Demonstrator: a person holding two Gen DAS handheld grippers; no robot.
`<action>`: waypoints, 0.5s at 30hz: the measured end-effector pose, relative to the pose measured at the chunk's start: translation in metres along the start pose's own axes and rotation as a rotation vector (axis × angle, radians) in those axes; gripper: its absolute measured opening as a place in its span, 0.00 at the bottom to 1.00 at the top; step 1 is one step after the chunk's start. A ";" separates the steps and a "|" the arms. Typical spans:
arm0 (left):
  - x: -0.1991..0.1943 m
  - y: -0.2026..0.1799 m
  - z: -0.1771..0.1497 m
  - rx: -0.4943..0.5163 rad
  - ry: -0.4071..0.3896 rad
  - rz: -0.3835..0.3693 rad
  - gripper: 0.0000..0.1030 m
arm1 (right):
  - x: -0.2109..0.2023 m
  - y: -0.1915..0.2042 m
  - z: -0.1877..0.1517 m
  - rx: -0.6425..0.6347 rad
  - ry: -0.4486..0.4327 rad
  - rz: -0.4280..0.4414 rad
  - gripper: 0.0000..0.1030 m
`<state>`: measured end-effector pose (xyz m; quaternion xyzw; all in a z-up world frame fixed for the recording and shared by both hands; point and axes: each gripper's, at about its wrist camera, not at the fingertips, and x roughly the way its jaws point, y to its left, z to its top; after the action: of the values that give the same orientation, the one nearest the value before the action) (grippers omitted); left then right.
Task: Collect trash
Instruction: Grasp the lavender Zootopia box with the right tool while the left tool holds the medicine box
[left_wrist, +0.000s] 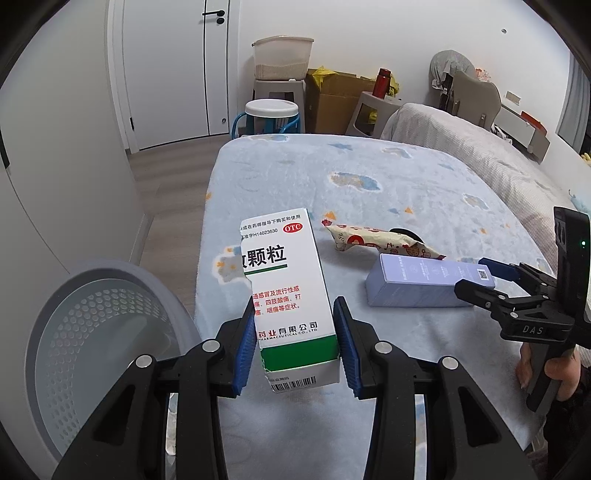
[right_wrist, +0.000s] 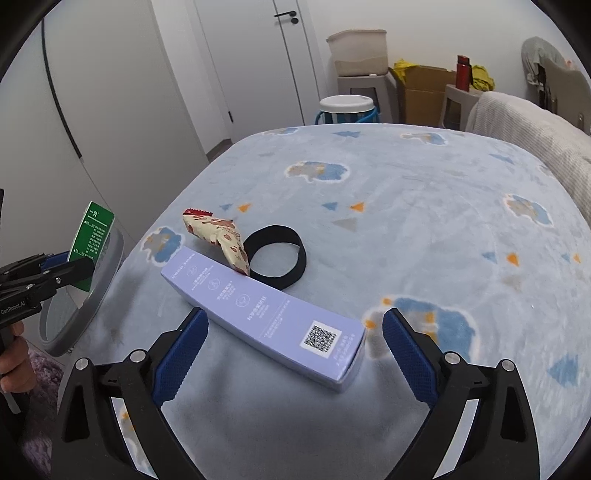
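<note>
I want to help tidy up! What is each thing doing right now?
Left claw: shut on the medicine box.
Medicine box: torn, held up off the bed.
Right claw: open around the purple box's end.
Purple box: lying on the blanket.
Snack wrapper: crumpled, lying by the purple box.
Black band: lying flat.
Trash bin: open.

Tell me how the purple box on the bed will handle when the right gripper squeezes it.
The purple box looks like thin carton, so it probably dents under a hard squeeze. It likely feels light. Being long and lying on the soft blanket, it may pivot if the right gripper grips only its near end.
</note>
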<state>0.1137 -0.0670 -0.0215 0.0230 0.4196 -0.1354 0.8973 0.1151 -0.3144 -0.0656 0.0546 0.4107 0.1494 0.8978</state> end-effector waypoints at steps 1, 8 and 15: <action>0.000 0.001 0.000 -0.001 0.001 0.002 0.38 | 0.001 0.001 -0.001 -0.004 0.009 0.012 0.91; -0.003 0.007 0.001 -0.016 -0.003 0.011 0.38 | -0.007 0.021 -0.012 -0.051 0.047 0.031 0.91; -0.008 0.017 0.004 -0.047 -0.017 0.024 0.38 | -0.020 0.050 -0.026 -0.046 0.053 0.085 0.91</action>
<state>0.1165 -0.0499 -0.0136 0.0059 0.4148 -0.1149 0.9026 0.0720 -0.2743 -0.0568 0.0472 0.4279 0.1983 0.8805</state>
